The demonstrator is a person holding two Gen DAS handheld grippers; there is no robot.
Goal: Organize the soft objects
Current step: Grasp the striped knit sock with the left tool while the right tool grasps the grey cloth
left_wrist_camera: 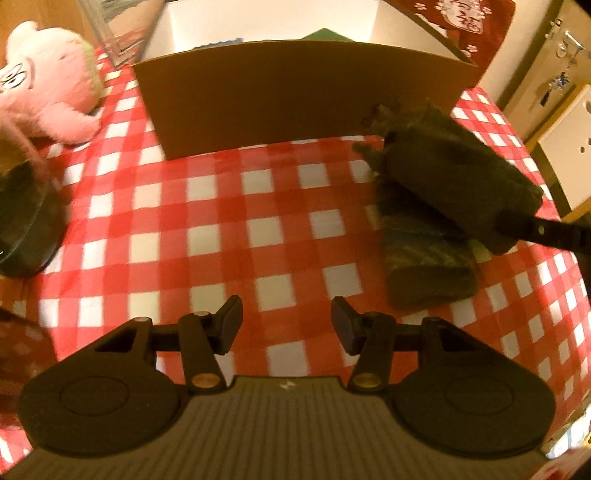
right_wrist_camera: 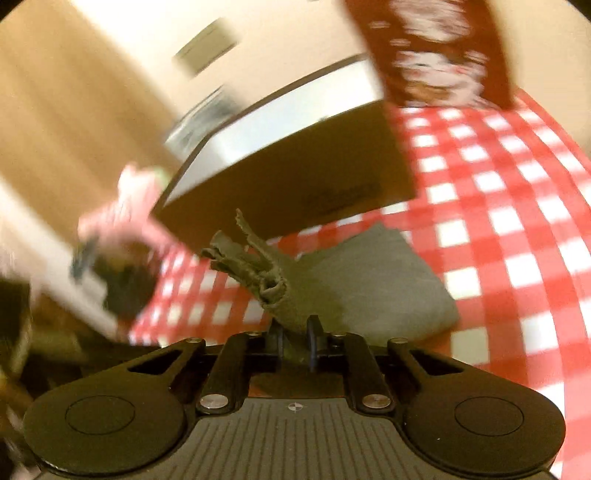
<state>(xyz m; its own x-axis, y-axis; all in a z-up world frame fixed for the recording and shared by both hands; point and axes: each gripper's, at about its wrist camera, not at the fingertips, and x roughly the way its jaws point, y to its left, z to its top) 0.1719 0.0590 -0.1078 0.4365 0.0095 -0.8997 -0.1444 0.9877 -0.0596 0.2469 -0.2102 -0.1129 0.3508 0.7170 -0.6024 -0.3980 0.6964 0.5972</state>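
My right gripper (right_wrist_camera: pixel 295 338) is shut on a dark olive cloth (right_wrist_camera: pixel 273 280) and holds it above the checked table; in the left wrist view the same cloth (left_wrist_camera: pixel 458 177) hangs from the right gripper's fingers (left_wrist_camera: pixel 539 230) near the cardboard box (left_wrist_camera: pixel 295 96). A second folded grey-green cloth (left_wrist_camera: pixel 424 269) lies on the table below it, also in the right wrist view (right_wrist_camera: pixel 384 280). My left gripper (left_wrist_camera: pixel 286 328) is open and empty over the tablecloth. A pink plush toy (left_wrist_camera: pixel 48 85) lies at the far left.
The open cardboard box (right_wrist_camera: pixel 295 173) stands at the back of the red-and-white checked table (left_wrist_camera: pixel 221 221). A dark round object (left_wrist_camera: pixel 26 221) sits at the left edge. A red patterned cloth (left_wrist_camera: pixel 461 18) hangs behind the box. A wooden cabinet (left_wrist_camera: pixel 554 110) stands to the right.
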